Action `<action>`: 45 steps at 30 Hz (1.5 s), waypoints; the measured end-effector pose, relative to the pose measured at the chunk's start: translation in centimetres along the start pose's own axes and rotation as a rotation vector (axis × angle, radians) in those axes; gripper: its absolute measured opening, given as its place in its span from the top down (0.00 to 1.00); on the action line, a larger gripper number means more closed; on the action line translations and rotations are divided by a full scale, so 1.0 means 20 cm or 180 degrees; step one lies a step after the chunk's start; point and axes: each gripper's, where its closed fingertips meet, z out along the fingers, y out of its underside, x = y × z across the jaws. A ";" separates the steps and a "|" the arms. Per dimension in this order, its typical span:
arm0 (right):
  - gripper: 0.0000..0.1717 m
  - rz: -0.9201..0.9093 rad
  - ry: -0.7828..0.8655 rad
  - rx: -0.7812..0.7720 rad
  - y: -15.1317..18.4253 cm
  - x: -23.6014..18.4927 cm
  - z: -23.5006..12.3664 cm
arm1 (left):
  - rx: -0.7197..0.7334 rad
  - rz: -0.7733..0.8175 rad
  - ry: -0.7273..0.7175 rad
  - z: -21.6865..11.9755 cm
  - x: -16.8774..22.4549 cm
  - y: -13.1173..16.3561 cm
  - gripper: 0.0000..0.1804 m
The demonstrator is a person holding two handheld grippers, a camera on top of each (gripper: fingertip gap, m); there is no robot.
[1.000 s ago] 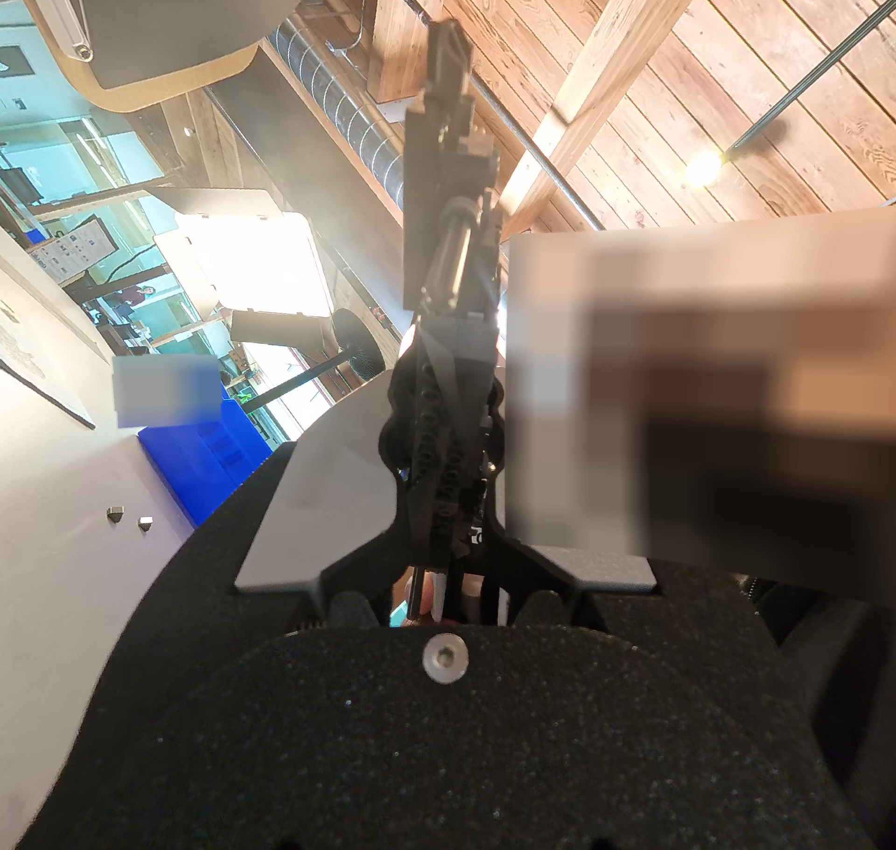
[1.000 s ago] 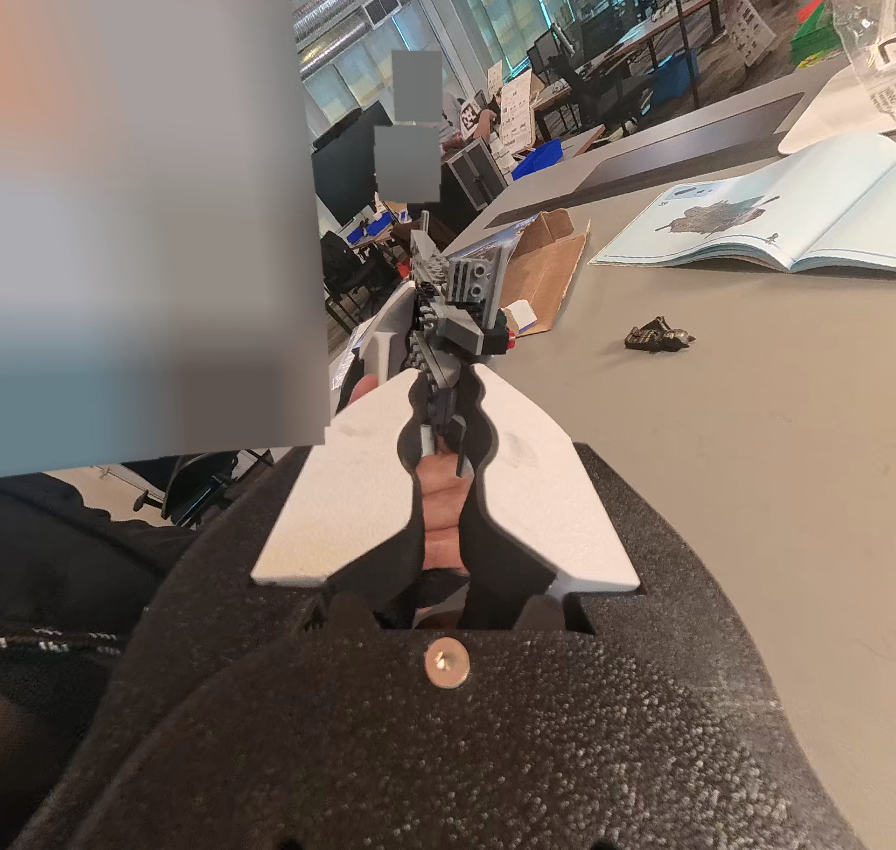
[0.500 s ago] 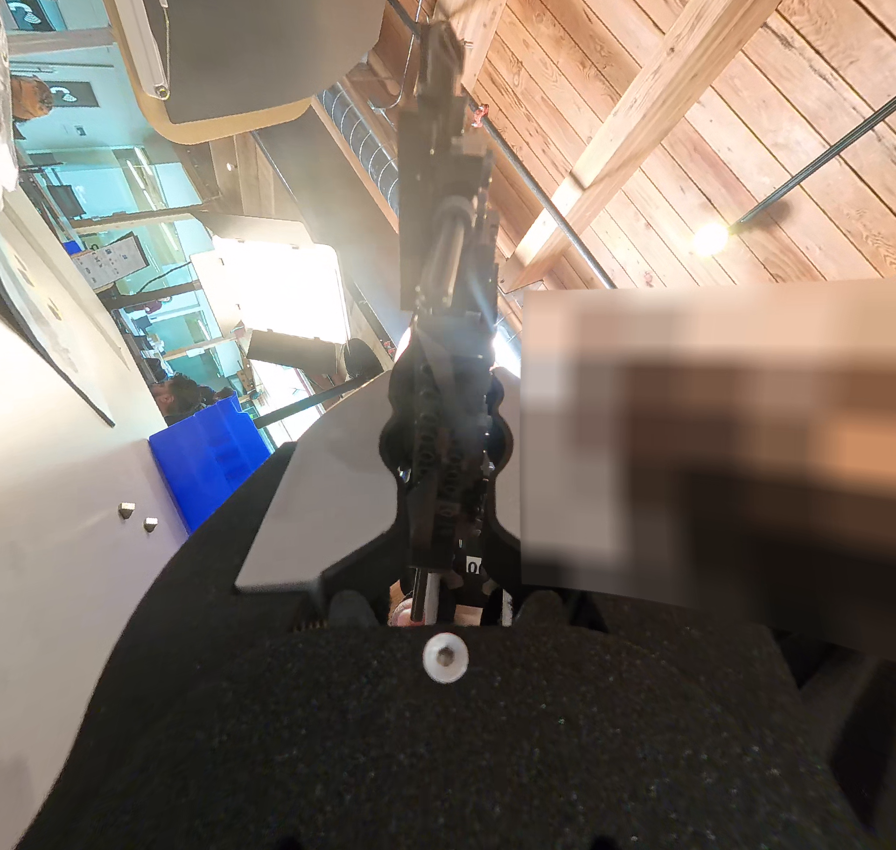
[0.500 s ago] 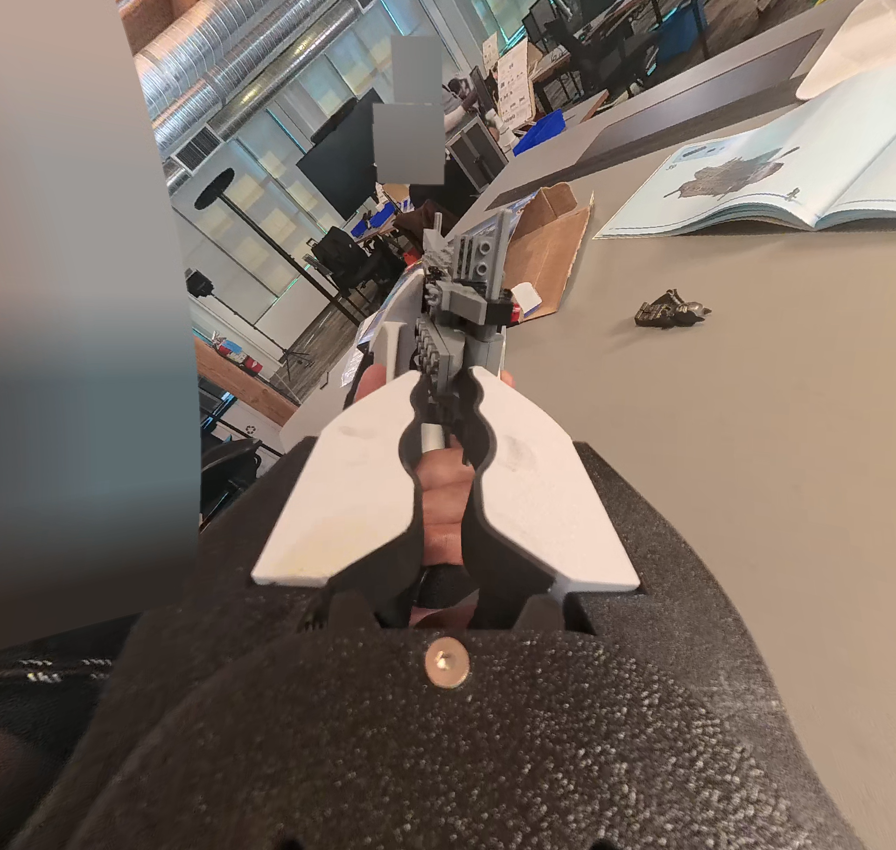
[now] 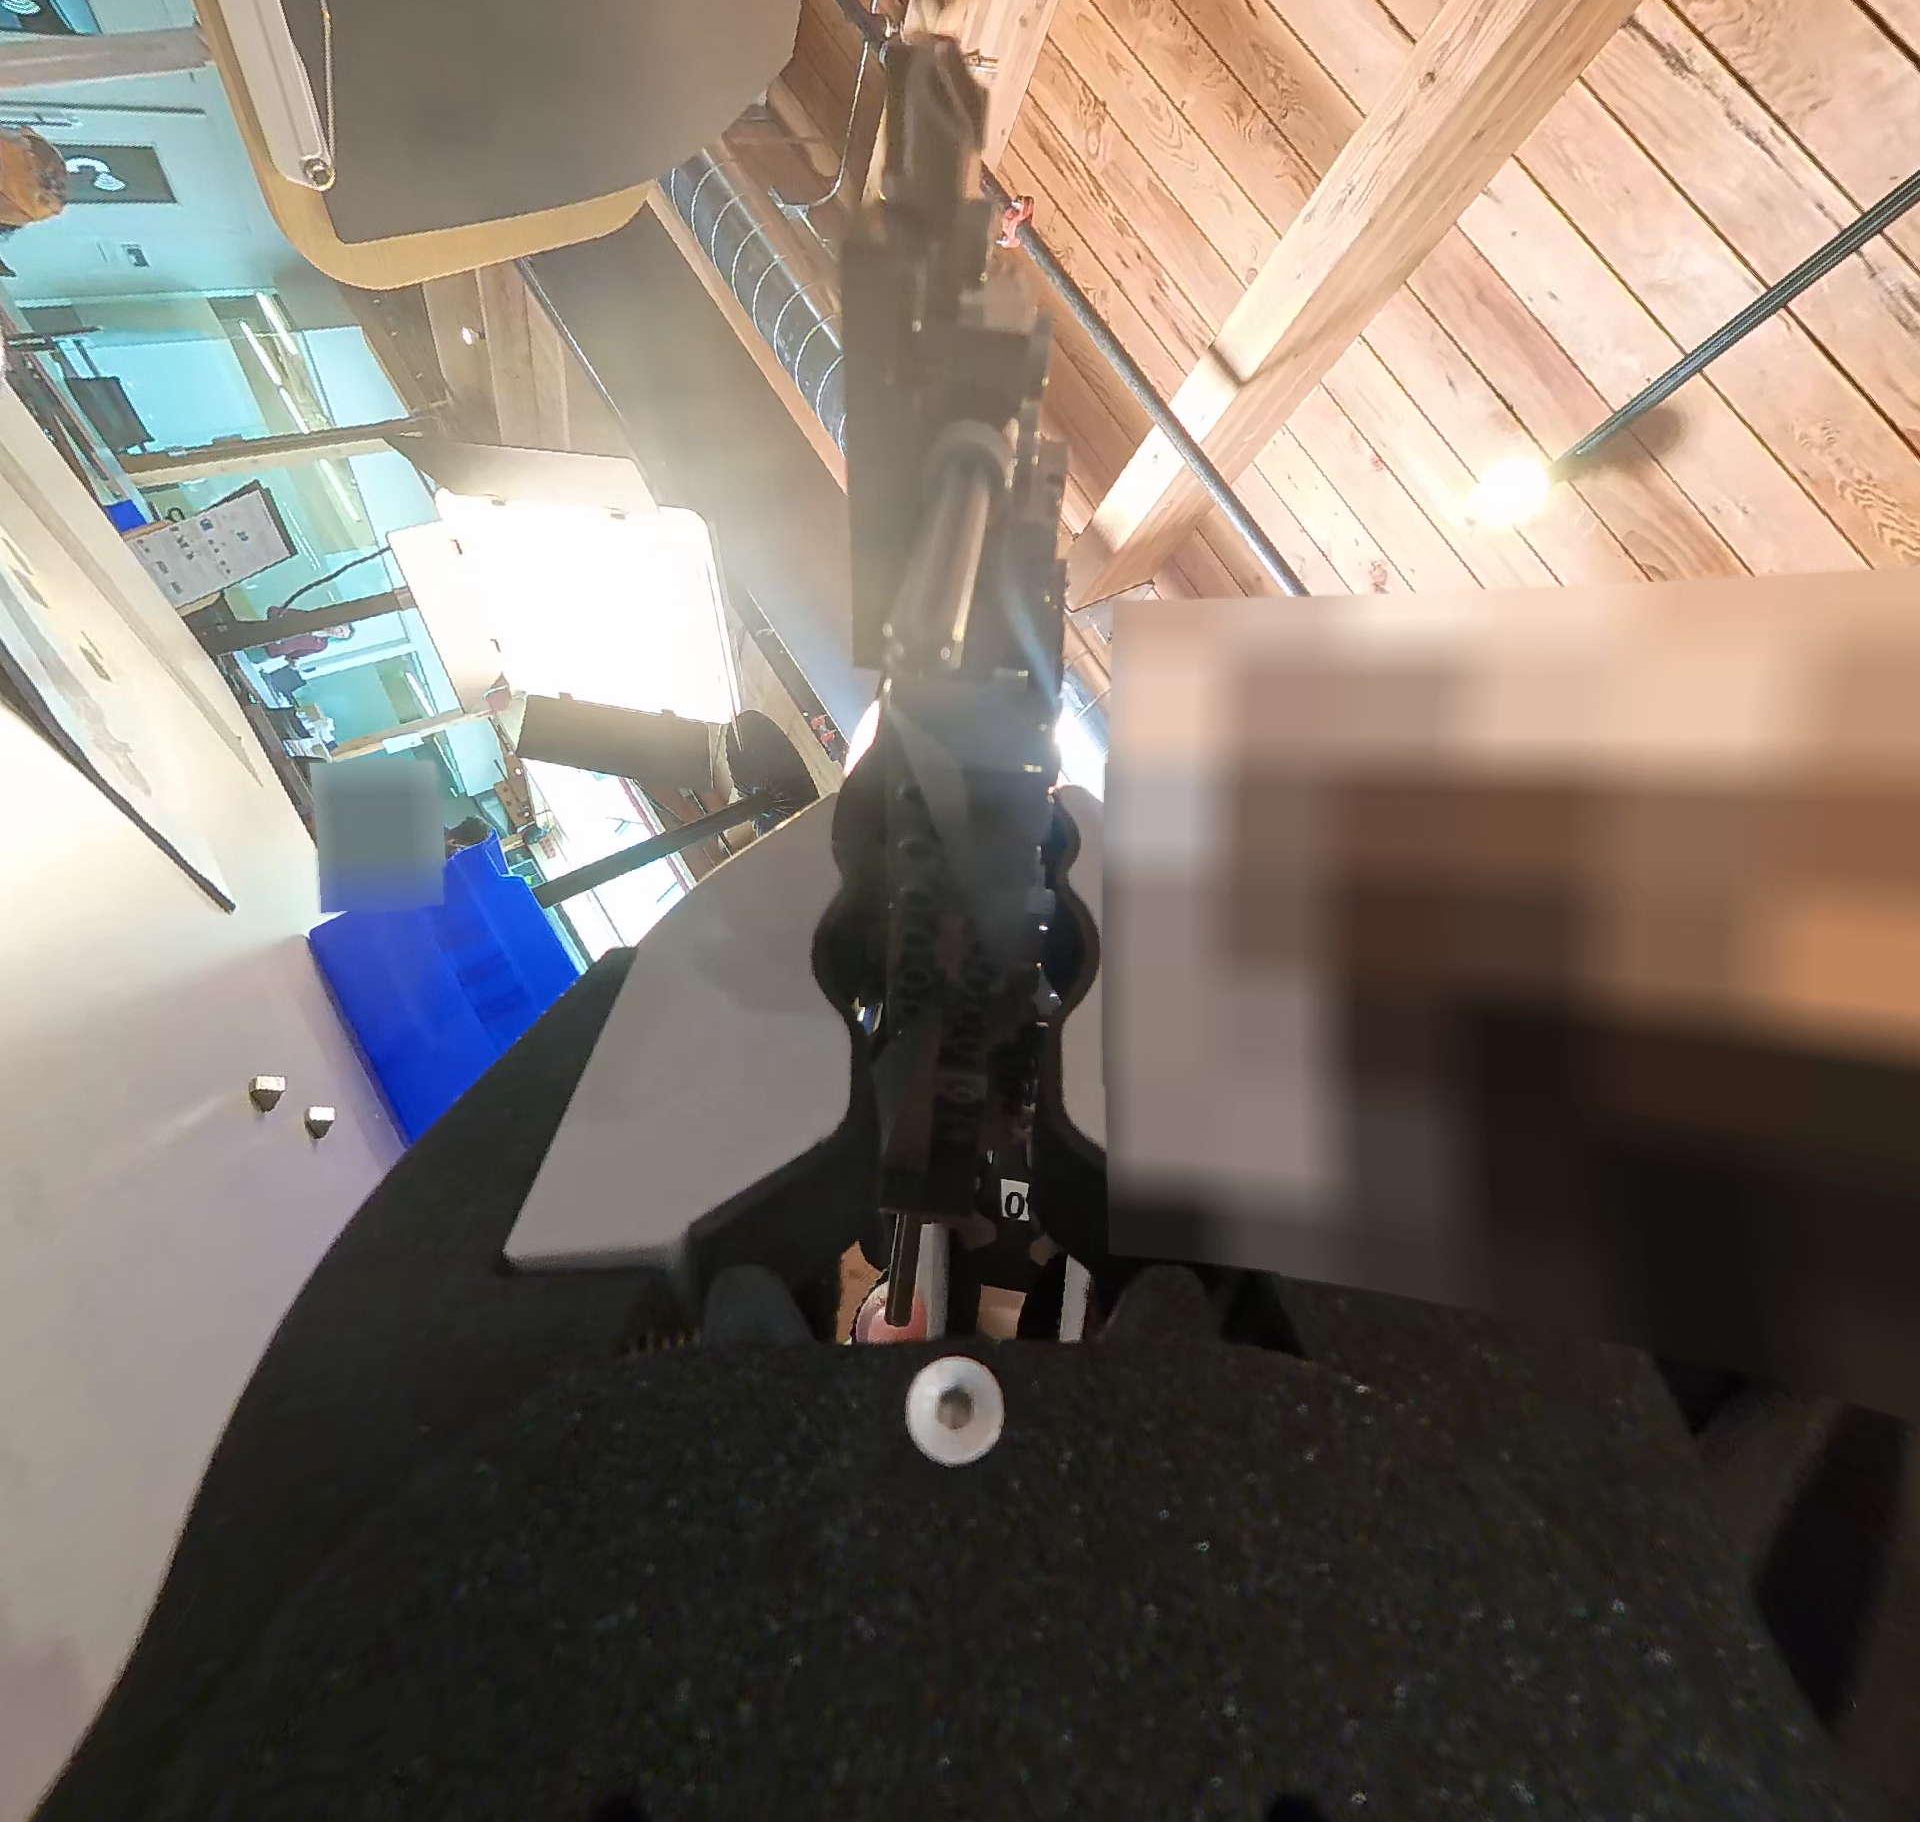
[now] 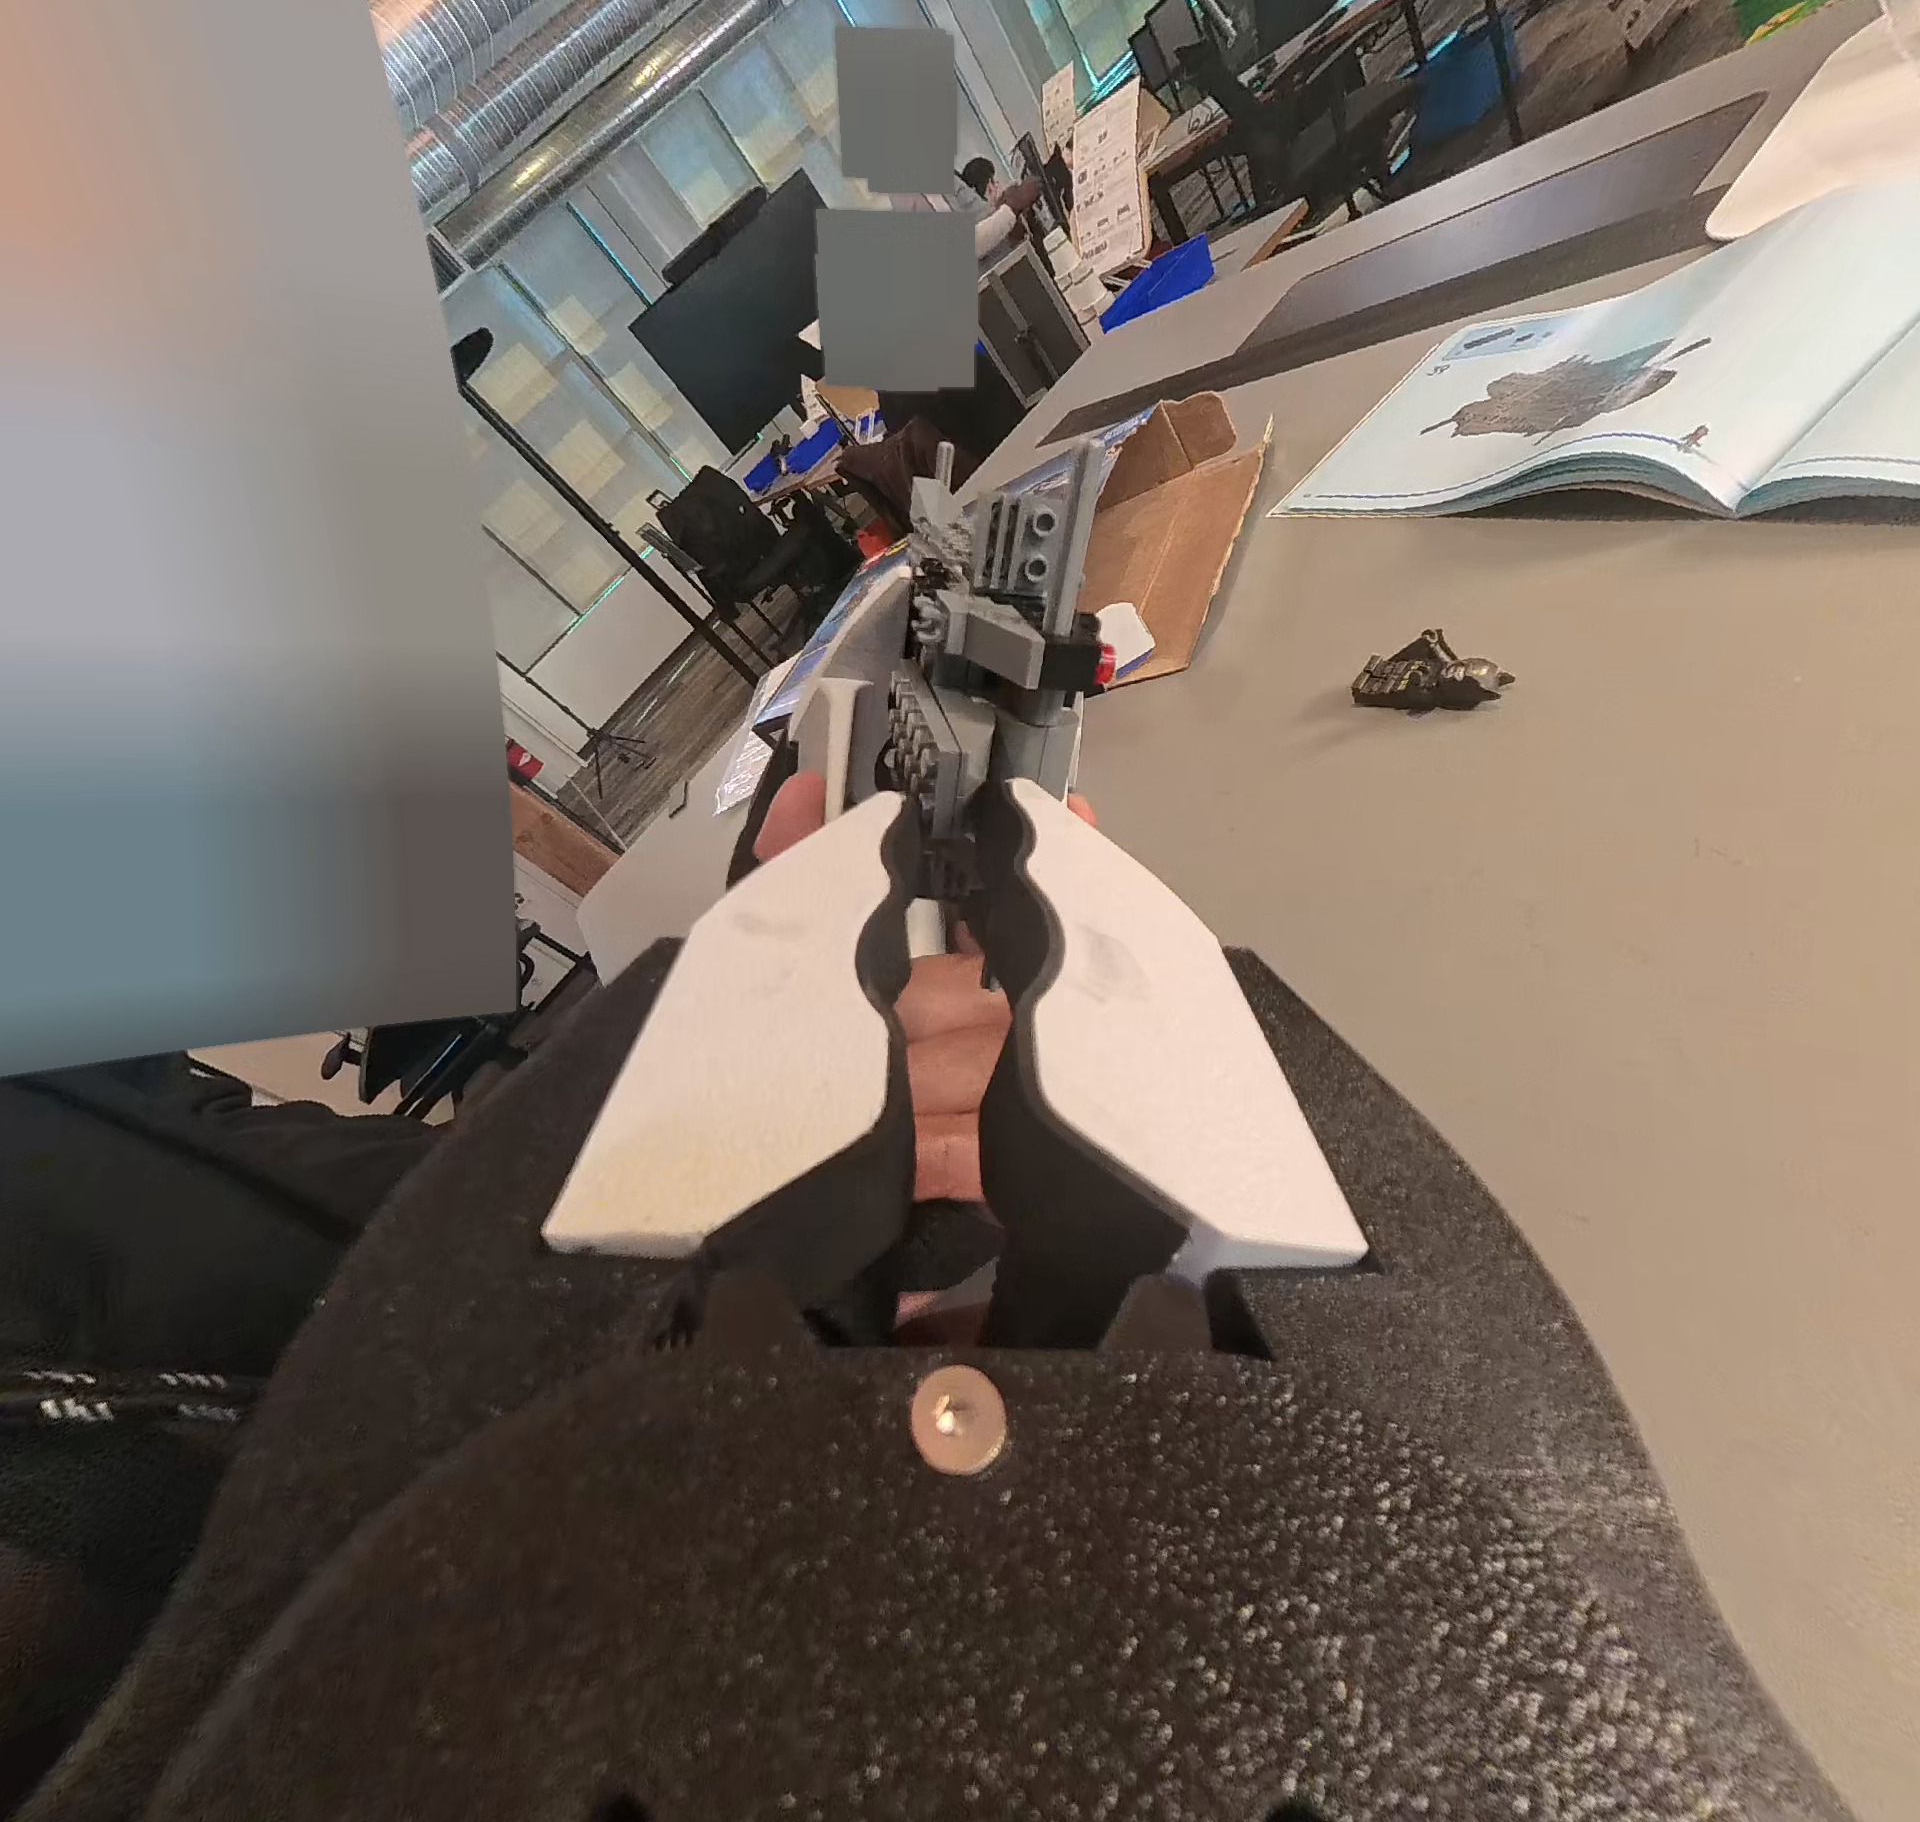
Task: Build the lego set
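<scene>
Wooden ceiling planks [image 5: 1558, 214] and beams fill the view from my left tongs [image 5: 956, 899], which point upward, while my right tongs [image 6: 956, 837] look out across a grey desk [image 6: 1558, 941] in an open office with tall windows. Between both sits one grey and black brick model [image 6: 997, 629], held up in the air above the desk's near edge. My right tongs stand narrow, their dark pads closed on the lower end of that model, with studded grey plates and a small red-tipped piece showing just past the tips. My left tongs stand a little wider and grip the same model [image 5: 956, 525]; from that side it reads as a dark, backlit column rising away from the fingers [image 5: 727, 993]. The right finger of the left tongs is mostly behind a blurred patch, so I judge contact there only from how the model sits wedged in the throat.

A bare hand [image 6: 790, 816] shows just behind the right tongs, close against the other tongs' white body.

On the desk lie an open instruction booklet [image 6: 1610, 422], a torn cardboard box [image 6: 1174, 546] and a small dark minifigure [image 6: 1423, 681] lying on its side, well apart from the model. I judge the build well along, since the model looks many pieces deep, and the booklet lies open; the figure is still loose, unattached
</scene>
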 end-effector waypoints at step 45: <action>0.94 -0.2239 0.0738 -0.0654 0.01 0.04 0.10 | -0.1027 0.1938 -0.2131 0.00 -0.04 0.05 0.83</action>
